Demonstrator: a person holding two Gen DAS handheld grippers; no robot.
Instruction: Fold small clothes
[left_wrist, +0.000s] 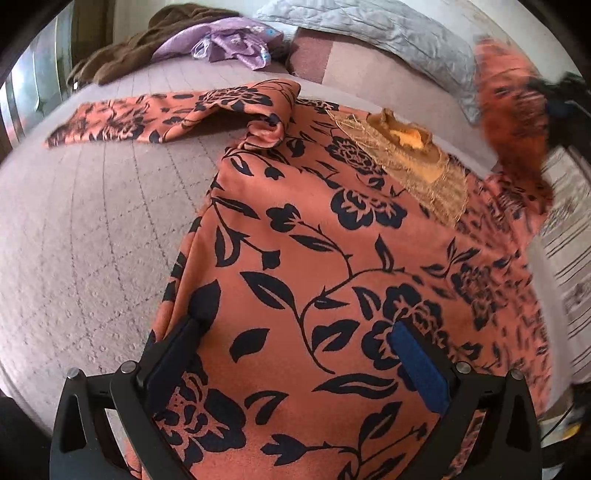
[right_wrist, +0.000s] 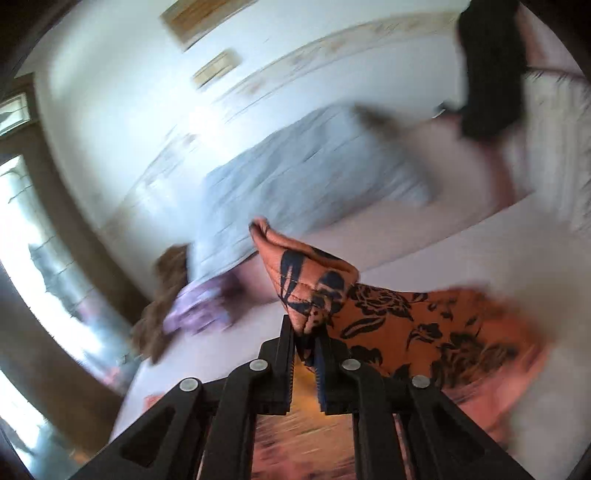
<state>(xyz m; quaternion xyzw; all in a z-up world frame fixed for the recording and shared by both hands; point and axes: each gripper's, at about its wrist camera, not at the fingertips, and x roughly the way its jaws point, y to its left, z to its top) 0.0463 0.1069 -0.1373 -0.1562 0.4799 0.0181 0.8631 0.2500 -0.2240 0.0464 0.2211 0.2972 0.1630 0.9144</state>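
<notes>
Left gripper (left_wrist: 299, 332): matte black plastic body with two angled linkage arms per side, each pierced by a long triangular cut-out and pinned with round silver screws (left_wrist: 129, 367); the fingers were flat black bars, and the one to the right of the screws carried a blue pad (left_wrist: 419, 369) on its inner face. Right gripper (right_wrist: 306, 338): of the same black build, with four silver pivot screws (right_wrist: 258, 365) in a row, and finely ribbed finger faces just above the screws, a blue edge on one. No sleeve or cable was discernible.
</notes>
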